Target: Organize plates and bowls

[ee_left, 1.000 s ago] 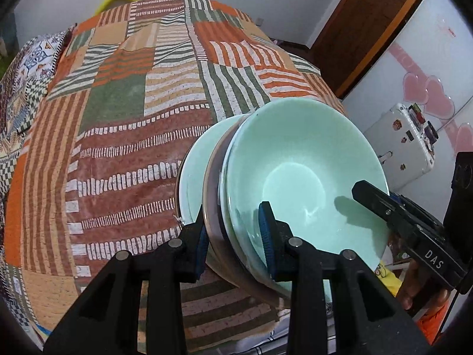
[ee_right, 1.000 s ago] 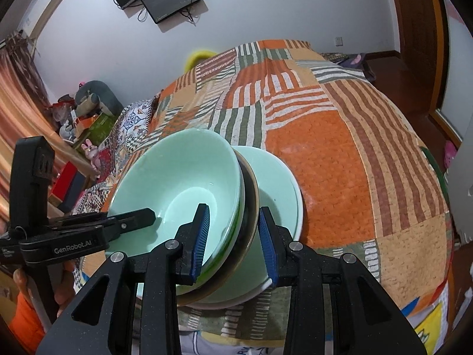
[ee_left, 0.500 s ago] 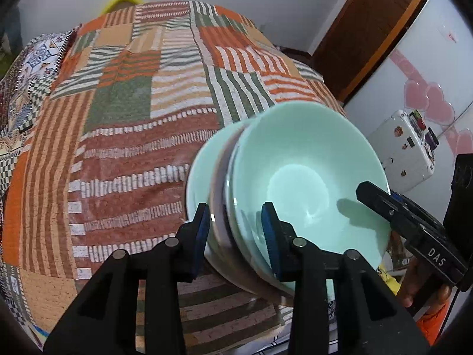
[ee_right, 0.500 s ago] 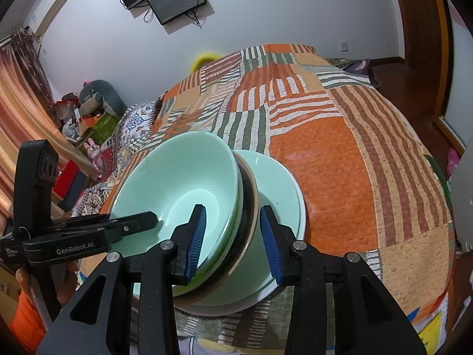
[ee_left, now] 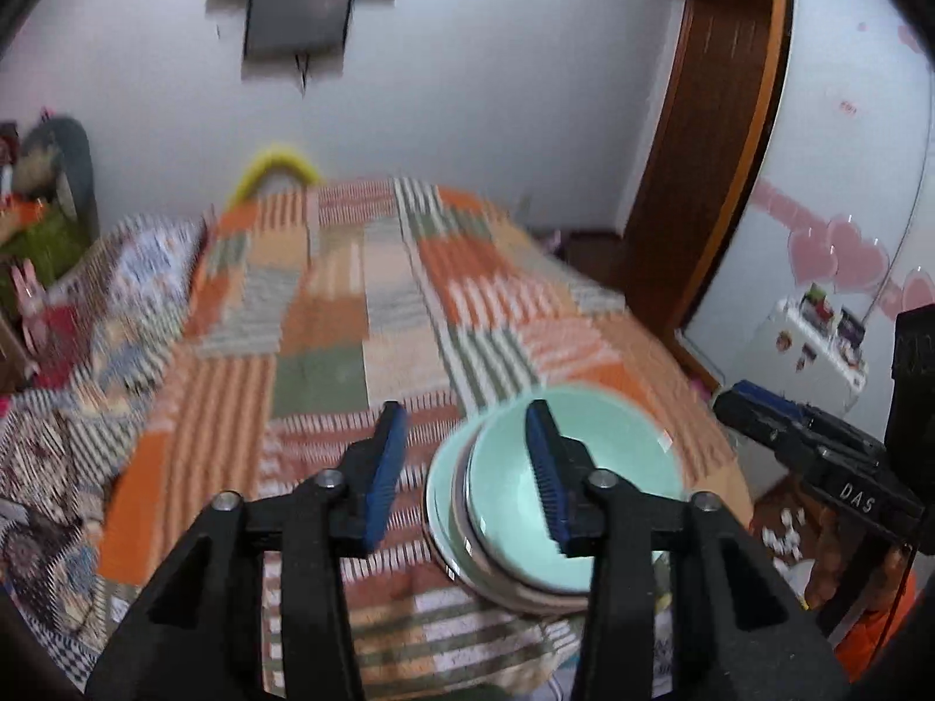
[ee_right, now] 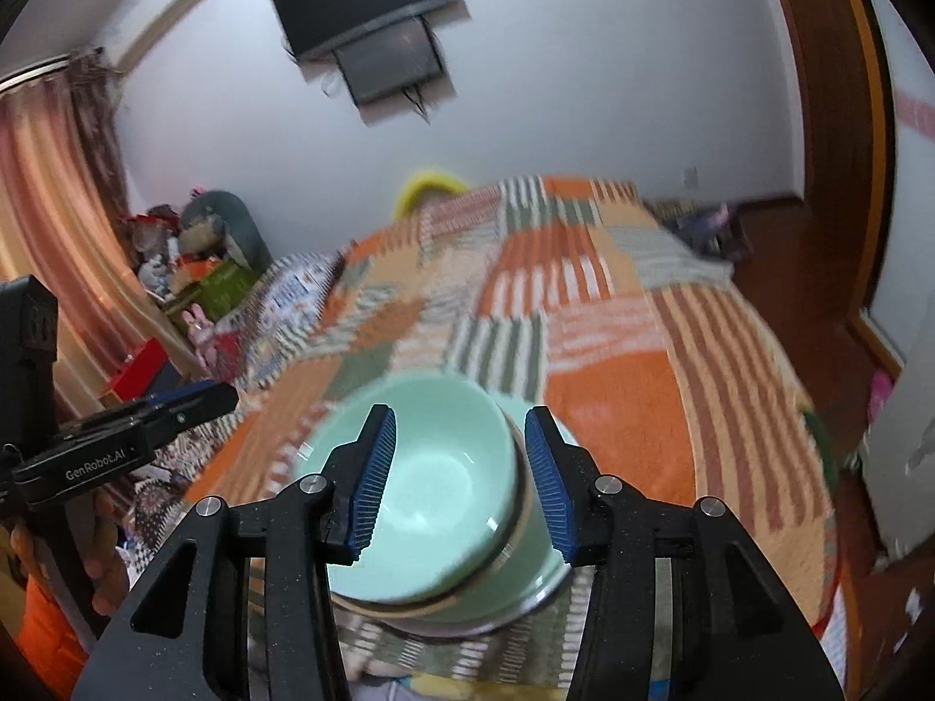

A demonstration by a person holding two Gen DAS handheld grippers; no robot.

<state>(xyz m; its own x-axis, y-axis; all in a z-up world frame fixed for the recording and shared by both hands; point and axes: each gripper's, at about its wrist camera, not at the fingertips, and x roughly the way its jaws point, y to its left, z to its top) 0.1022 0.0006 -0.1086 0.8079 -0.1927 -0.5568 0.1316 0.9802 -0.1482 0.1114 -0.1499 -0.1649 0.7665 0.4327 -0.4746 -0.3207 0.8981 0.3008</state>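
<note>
Below, the bed (ee_right: 672,397) under its patchwork quilt carries my stack of green bowls and plates (ee_right: 432,502) near its front edge (blurred). My left claw (ee_left: 464,470) and right claw (ee_right: 456,479) have just been widening; both gape above the stack, pads touching nothing.

Mint-green bowl (ee_right: 421,485), orange-striped patchwork quilt (ee_right: 631,385)
</note>
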